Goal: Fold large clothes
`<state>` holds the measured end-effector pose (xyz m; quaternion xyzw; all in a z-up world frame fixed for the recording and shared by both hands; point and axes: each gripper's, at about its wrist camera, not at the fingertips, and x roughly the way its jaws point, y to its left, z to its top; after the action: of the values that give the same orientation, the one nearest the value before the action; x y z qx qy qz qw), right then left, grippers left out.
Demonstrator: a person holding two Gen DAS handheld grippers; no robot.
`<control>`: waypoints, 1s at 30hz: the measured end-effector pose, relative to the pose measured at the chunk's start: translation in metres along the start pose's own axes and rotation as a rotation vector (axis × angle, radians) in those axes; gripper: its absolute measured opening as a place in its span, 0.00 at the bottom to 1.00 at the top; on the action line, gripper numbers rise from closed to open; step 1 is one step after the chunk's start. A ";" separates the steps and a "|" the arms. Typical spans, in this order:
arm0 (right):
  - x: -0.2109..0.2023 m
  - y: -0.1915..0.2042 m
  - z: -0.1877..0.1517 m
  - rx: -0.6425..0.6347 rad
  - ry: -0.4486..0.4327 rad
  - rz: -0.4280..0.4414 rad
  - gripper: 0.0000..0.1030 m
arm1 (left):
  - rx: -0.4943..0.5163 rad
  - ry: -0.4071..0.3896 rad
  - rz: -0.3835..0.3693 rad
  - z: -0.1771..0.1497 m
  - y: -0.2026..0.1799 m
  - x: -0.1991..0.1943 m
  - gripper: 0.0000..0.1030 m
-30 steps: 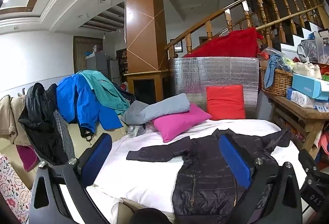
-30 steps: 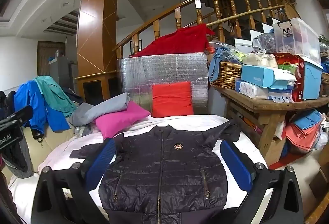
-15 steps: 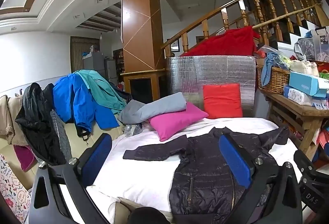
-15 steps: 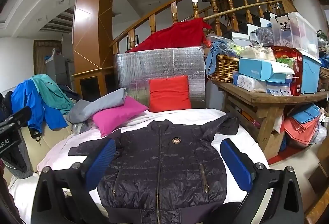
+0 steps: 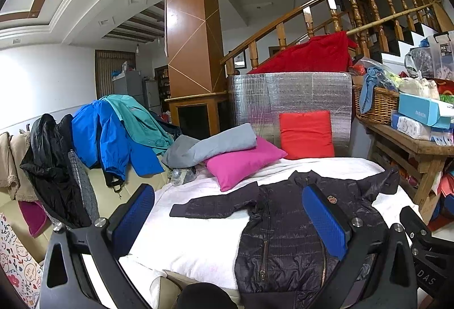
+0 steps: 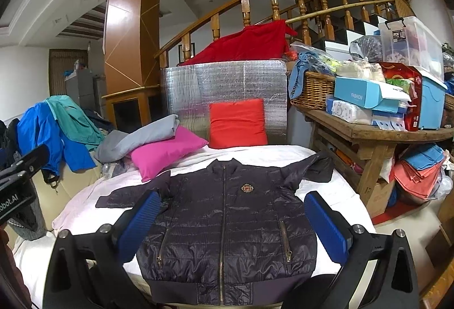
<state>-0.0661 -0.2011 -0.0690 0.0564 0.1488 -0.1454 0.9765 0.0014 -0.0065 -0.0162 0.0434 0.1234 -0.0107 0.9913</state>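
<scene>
The dark quilted jacket (image 6: 224, 226) lay spread front-up and zipped on the white-covered bed (image 5: 198, 246), directly ahead of the right tool (image 6: 231, 221) and ahead and to the right of the left tool (image 5: 235, 219). Both tools hung above the near edge with fingers wide apart, holding nothing. Nothing looked folded yet, so the step in hand was judged to be the first grasp.

To do it well, each tool should probably take a sleeve: the left sleeve (image 5: 215, 202) stretched flat ahead of the left tool, while the right sleeve (image 6: 315, 167) lay crumpled beyond the right tool. The slippery shell would likely slide, so pinching a cuff or seam deeply seemed wise. The pink pillow (image 6: 166, 150), just beyond the left sleeve, could snag a wide swing.
</scene>
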 end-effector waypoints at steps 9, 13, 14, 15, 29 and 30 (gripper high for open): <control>0.004 0.002 -0.003 -0.006 0.021 0.007 1.00 | -0.011 0.007 0.003 0.000 0.003 0.002 1.00; 0.004 0.003 -0.003 -0.012 0.024 0.008 1.00 | -0.010 0.009 0.000 -0.001 0.004 0.002 1.00; 0.005 0.003 -0.003 -0.011 0.024 0.010 1.00 | -0.010 0.010 0.000 -0.001 0.004 0.003 1.00; 0.005 0.004 -0.004 -0.012 0.025 0.009 1.00 | -0.010 0.011 -0.001 -0.001 0.004 0.003 1.00; 0.007 0.005 -0.005 -0.013 0.032 0.013 1.00 | -0.010 0.014 -0.004 -0.003 0.004 0.004 1.00; 0.007 0.005 -0.005 -0.012 0.032 0.014 1.00 | -0.011 0.014 -0.004 -0.003 0.004 0.004 1.00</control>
<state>-0.0598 -0.1976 -0.0750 0.0539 0.1651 -0.1366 0.9753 0.0047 -0.0021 -0.0196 0.0378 0.1305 -0.0116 0.9907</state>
